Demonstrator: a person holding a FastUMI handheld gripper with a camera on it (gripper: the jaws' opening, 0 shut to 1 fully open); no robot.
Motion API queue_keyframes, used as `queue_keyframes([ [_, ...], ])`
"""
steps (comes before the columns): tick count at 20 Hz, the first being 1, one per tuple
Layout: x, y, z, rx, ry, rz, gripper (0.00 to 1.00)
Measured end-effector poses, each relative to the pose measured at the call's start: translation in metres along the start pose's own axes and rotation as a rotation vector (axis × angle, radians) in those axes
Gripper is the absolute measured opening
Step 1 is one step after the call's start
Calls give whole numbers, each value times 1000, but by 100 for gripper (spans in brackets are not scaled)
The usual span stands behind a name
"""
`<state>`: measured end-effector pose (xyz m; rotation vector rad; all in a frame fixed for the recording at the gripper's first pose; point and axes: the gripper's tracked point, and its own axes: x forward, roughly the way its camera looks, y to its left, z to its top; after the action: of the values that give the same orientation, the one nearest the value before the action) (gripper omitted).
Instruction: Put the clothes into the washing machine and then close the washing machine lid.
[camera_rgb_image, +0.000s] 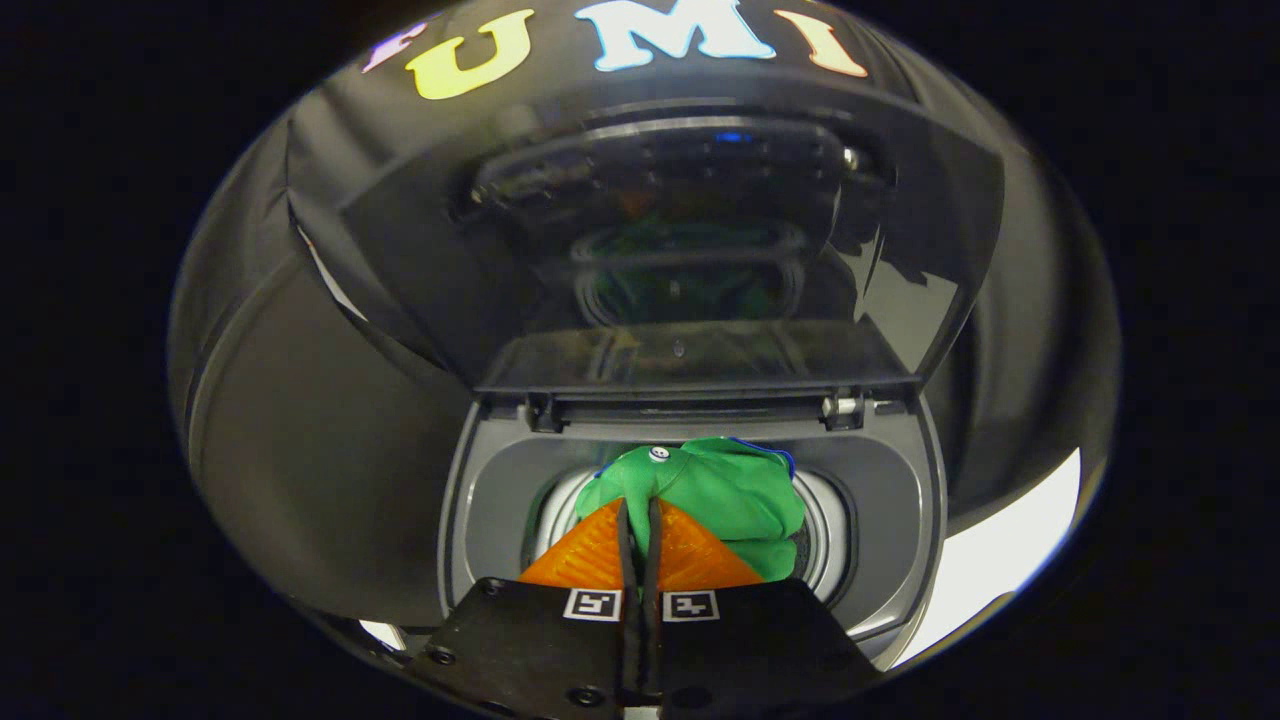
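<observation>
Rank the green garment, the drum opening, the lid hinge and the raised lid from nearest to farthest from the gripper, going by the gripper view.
1. Green garment, pinched between the gripper fingers.
2. Drum opening, just below and around the garment.
3. Lid hinge, beyond the opening.
4. Raised lid, standing open beyond the hinge.

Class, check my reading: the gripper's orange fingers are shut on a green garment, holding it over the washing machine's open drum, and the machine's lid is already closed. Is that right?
One thing is wrong: the lid is open, raised behind the drum. The gripper view shows it. The rest holds: the gripper is shut on the green garment over the drum.
</observation>
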<state>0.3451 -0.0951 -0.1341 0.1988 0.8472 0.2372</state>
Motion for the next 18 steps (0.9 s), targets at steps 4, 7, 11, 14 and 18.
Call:
queue_keyframes([
  [4,27,-10,-17,67,53,-36,1],
  [7,39,-13,-27,89,74,-50,1],
  [11,45,-12,-35,79,88,-59,1],
  [14,46,-12,-37,73,91,-75,1],
  [18,50,-12,-42,86,100,-74,2],
])
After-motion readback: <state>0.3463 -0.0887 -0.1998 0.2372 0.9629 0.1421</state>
